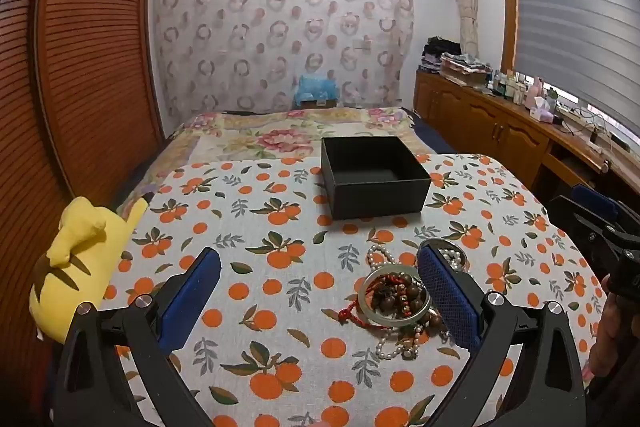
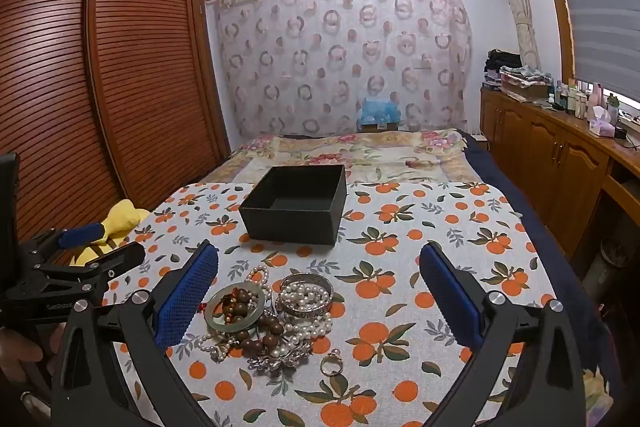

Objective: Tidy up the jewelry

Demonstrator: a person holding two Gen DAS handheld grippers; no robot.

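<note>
I hold both grippers, left (image 1: pixel 318 301) and right (image 2: pixel 318 291), spread wide and empty above the jewelry (image 2: pixel 272 315) heaped near the table's (image 2: pixel 460 235) front edge, with the box (image 2: pixel 296 205) behind it unfilled, so nothing is sorted yet.

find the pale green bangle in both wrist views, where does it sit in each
Left wrist view: the pale green bangle lies right of centre, low, just inside the right finger of the left claw.
Right wrist view: the bangle lies left of centre, beside the left finger of the right claw.
Shared landmark: the black box beyond it.
</note>
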